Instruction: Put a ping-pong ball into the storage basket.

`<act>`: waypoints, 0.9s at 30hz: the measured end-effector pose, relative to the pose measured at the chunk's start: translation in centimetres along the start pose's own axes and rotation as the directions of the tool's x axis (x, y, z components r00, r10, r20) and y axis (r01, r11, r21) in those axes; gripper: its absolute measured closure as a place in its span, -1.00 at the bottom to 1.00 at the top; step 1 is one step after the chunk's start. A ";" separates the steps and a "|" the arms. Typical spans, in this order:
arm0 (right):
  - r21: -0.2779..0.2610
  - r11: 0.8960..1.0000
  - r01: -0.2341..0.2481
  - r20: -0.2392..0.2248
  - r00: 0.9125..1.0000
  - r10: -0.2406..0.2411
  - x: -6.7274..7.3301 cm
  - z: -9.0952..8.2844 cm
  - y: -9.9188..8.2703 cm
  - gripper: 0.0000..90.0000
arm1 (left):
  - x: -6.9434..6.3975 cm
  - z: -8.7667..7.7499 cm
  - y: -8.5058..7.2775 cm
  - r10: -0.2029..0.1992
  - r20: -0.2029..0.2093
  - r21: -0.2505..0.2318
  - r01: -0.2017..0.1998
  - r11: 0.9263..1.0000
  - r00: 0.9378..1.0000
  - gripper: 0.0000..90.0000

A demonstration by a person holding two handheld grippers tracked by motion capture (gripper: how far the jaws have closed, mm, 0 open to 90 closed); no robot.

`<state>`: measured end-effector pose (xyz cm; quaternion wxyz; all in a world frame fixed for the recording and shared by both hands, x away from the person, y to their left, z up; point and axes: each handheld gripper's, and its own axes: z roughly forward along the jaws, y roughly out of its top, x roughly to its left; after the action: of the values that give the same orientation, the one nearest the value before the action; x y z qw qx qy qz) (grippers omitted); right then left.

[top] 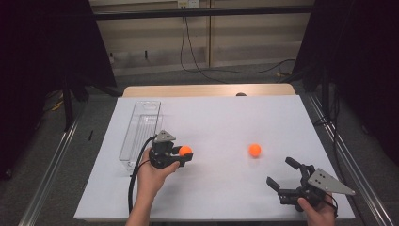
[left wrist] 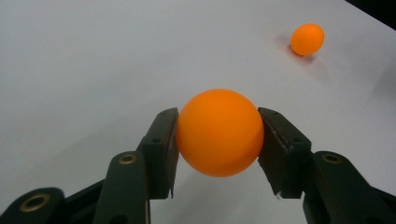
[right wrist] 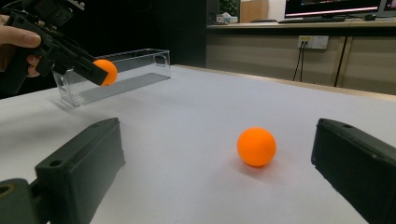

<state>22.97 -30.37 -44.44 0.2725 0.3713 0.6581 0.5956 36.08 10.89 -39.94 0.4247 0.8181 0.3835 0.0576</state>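
A: We begin with the held orange ball (left wrist: 219,132). It sits between the two black jaws of the left gripper (top: 184,151), whose pads press on its left and right sides. Seen from the right gripper view, this ball hangs in the air above the white table (top: 221,188), just in front of the clear plastic tray (top: 140,132).

B: And from above?

A: From above, we see the left hand (top: 150,176) wrapped around that gripper near the tray's near end, the ball poking out toward the middle of the table.

B: What about the other ball?

A: A second orange ball (top: 254,149) rests on the table, well apart from the first, to its right. In the right gripper view we see it lying on the surface ahead of the right gripper (top: 281,173), between the lines of its two jaws but beyond them.

B: So is that gripper holding anything?

A: No. Its jaws stand wide apart, with nothing touching them, low at the table's near right corner.
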 end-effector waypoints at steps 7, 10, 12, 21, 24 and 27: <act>0.002 1.000 0.002 0.002 1.000 -0.002 0.0 0.0 0.0 -0.96 | 0.1 -0.2 0.2 0.001 -0.002 -0.001 -0.001 1.000 1.000 0.13; 0.002 1.000 0.000 0.002 1.000 0.000 0.0 0.0 0.0 -0.96 | 0.1 -0.2 0.2 0.005 -0.003 0.001 -0.005 1.000 1.000 0.13; 0.003 1.000 0.001 0.003 1.000 -0.001 0.0 0.0 0.0 -0.96 | 0.1 -0.2 0.3 0.005 -0.007 -0.001 -0.005 1.000 1.000 0.13; 0.002 1.000 0.004 0.003 1.000 -0.004 0.0 0.0 0.0 -0.96 | 0.2 -0.8 0.7 0.008 -0.013 -0.015 -0.008 1.000 1.000 0.13; 0.000 1.000 0.007 0.001 1.000 -0.007 0.1 -0.1 0.0 -0.96 | 0.3 -1.0 0.7 0.001 -0.016 -0.019 -0.001 1.000 1.000 0.13; 0.002 1.000 0.003 0.002 1.000 -0.003 0.0 0.0 0.0 -0.96 | 0.4 -0.9 0.7 -0.002 -0.016 -0.020 0.001 1.000 1.000 0.13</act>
<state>22.93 -30.34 -44.42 0.2735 0.3713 0.6591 0.5941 36.38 11.48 -38.88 0.4298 0.8130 0.3869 0.0676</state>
